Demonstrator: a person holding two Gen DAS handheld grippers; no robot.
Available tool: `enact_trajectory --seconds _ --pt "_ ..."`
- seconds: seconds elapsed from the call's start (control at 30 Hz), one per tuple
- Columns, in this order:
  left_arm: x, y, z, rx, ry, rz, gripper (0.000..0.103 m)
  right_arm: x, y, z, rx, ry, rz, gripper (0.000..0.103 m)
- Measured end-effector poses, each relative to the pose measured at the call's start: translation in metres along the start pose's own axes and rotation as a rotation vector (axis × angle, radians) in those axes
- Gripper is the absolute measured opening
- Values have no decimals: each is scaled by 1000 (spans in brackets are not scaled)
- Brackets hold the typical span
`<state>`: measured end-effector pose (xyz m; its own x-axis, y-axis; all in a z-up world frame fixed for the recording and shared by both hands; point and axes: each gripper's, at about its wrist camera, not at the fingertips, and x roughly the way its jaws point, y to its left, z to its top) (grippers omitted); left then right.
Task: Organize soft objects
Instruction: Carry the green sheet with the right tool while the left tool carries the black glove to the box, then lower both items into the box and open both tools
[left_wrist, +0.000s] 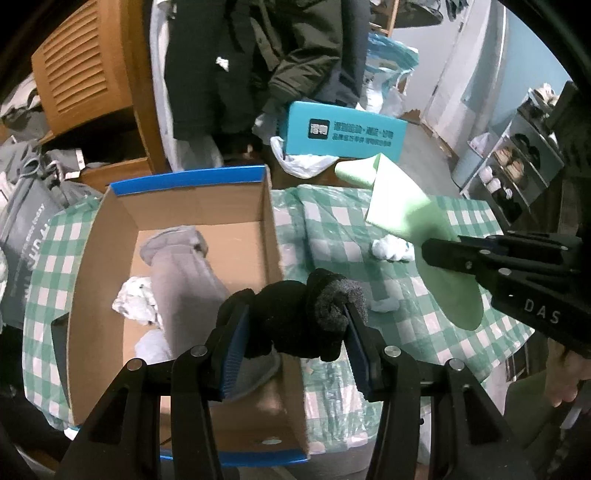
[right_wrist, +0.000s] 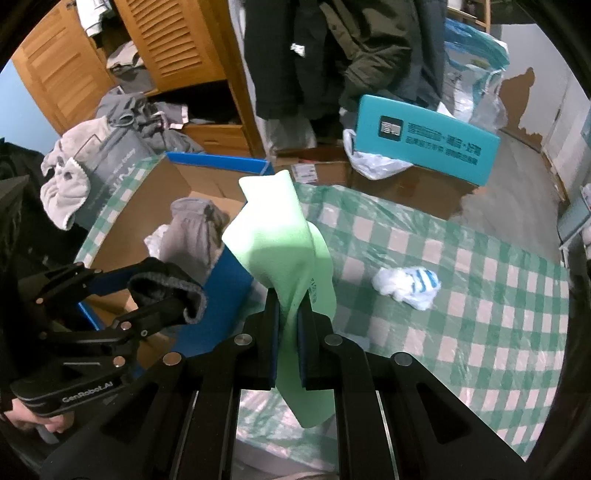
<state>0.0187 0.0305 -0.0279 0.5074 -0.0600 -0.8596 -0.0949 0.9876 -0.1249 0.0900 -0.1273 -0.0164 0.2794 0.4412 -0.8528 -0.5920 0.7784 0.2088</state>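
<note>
step: carrying to box | left tongs (left_wrist: 295, 325) clamped on black sock (left_wrist: 295, 317), held over box (left_wrist: 177, 206) edge | right tongs (right_wrist: 288, 332) closed on green sock (right_wrist: 280, 251), held above worktop (right_wrist: 480, 295) beside box | next, judged: both socks to be released inside box

Left claw (left_wrist: 293, 328) clamped on black sock bundle (left_wrist: 295, 314) over cardboard box (left_wrist: 92, 258) holding grey sock (left_wrist: 184, 280); right claw (left_wrist: 443, 254) pinching green sock (left_wrist: 406, 210); checked cloth (left_wrist: 424, 314) beneath.
</note>
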Motion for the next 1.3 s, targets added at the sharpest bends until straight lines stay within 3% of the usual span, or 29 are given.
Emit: enact_trajectory --seconds 0.6,1.3 --pt "-6 61 -4 -85 -16 53 51 29 60 32 -75 27 47 8" --pt "9 118 -16 -175 37 111 52 86 117 54 -106 116 110 8"
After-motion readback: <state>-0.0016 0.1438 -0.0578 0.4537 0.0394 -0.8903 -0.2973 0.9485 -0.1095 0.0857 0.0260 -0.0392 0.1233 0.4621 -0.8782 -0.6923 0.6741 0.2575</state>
